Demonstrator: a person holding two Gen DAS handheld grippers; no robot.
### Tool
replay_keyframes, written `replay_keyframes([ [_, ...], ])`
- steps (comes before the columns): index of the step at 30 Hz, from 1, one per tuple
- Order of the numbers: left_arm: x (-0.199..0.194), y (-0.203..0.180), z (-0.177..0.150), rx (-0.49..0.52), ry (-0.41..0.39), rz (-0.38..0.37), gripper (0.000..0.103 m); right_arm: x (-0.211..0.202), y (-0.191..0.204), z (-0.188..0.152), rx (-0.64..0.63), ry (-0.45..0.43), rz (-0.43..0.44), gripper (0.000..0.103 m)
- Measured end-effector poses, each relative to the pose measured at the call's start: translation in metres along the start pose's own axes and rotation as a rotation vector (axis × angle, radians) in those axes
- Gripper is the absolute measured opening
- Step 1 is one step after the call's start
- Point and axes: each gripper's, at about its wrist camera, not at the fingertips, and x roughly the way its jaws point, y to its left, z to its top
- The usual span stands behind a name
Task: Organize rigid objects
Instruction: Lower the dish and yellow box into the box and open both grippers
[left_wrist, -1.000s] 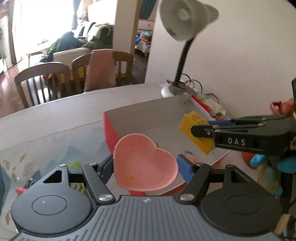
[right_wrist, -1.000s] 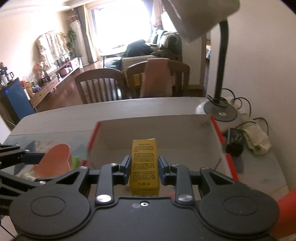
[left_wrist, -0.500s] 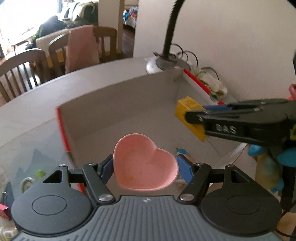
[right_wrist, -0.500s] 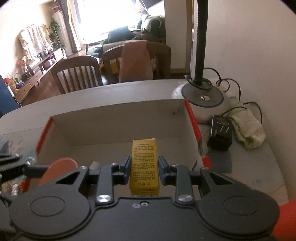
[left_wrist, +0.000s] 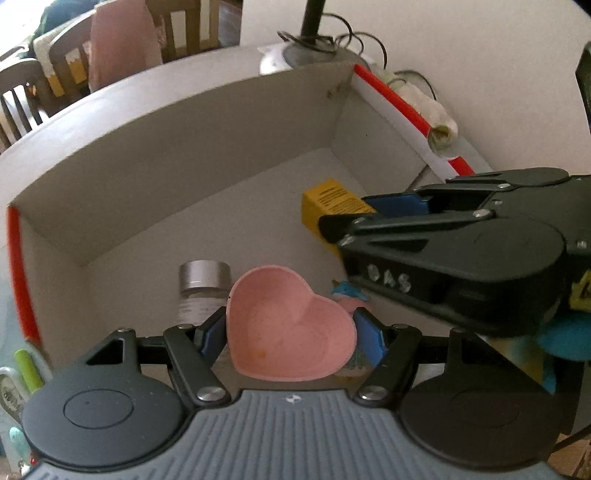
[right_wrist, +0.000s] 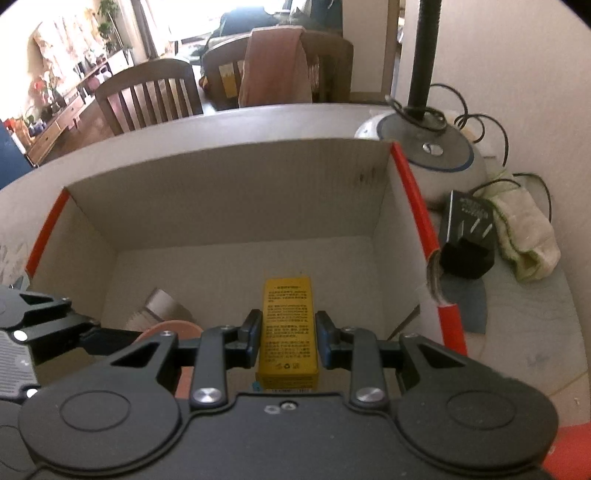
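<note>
Tools (left_wrist: 290, 332) (right_wrist: 287, 334), clamped on pink dish (left_wrist: 288, 328) and yellow carton (right_wrist: 288, 328), now sit lower inside box (right_wrist: 221, 192).

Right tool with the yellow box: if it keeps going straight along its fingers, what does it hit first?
Probably the cardboard box: the right tool points down into it, so the yellow box it grips would likely meet the bare floor, or the far wall. Nothing lies directly ahead; the silver-capped jar sits left. Depth is unclear.
</note>
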Motion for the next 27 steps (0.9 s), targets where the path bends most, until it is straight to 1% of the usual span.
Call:
replay_keyframes([
  [6, 0.019, -0.002, 0.001, 0.01, 0.075, 0.001, 0.072, 0.005, 0.0, 0.0, 0.006, 0.053, 0.0, 0.03],
  [9, 0.022, 0.001, 0.002, -0.012, 0.098, -0.022, 0.072, 0.003, 0.0, 0.002, 0.009, 0.052, 0.001, 0.032],
  [17, 0.022, 0.006, 0.0, -0.043, 0.13, -0.015, 0.072, 0.002, 0.001, 0.004, 0.001, 0.045, -0.006, 0.035],
  [22, 0.015, 0.002, -0.005, -0.029, 0.106, 0.0, 0.072, -0.004, 0.0, 0.004, 0.006, 0.025, -0.007, 0.039],
  [24, 0.01, -0.001, -0.008, -0.016, 0.09, 0.018, 0.076, -0.007, 0.0, 0.004, 0.008, 0.019, -0.003, 0.04],
  [27, 0.005, 0.002, -0.01, -0.014, 0.076, 0.017, 0.076, -0.011, 0.001, 0.004, 0.005, 0.015, -0.001, 0.042],
])
